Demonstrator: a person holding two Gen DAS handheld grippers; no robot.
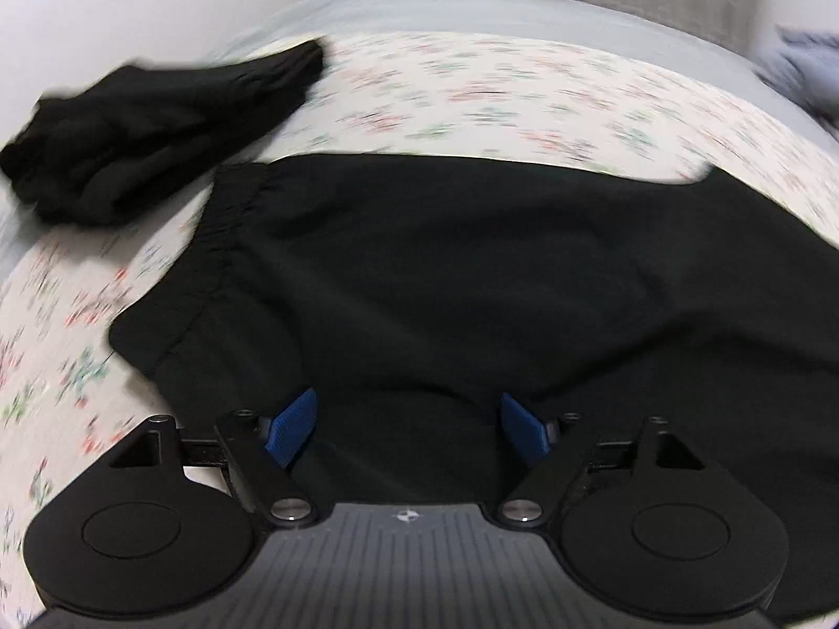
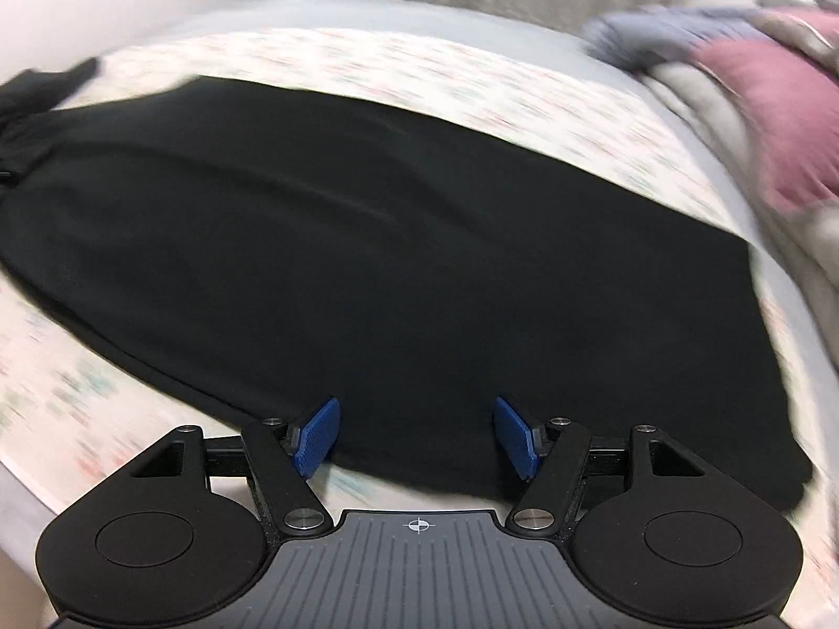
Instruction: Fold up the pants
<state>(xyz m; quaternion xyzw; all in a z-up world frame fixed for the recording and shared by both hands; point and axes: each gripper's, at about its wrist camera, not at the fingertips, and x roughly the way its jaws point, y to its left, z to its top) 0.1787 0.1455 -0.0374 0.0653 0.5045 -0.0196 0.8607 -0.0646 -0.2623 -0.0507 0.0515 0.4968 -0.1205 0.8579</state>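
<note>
Black pants [image 1: 445, 272] lie flat on a floral bed sheet [image 1: 498, 89], with the gathered elastic waistband [image 1: 220, 246] at the left. My left gripper [image 1: 406, 427] is open, its blue pads [image 1: 291, 427] spread over the near edge of the pants by the waist end. In the right wrist view the pants [image 2: 367, 241] stretch across the sheet [image 2: 472, 94] to the leg end at the right. My right gripper [image 2: 417, 437] is open, its blue pads [image 2: 516, 437] spread above the pants' near edge. Both hold nothing.
A second bunched black garment [image 1: 131, 131] lies on the sheet at the far left, just beyond the waistband. A pile of pink and grey clothes [image 2: 760, 105] sits at the right edge of the bed. A white wall and curtain stand behind.
</note>
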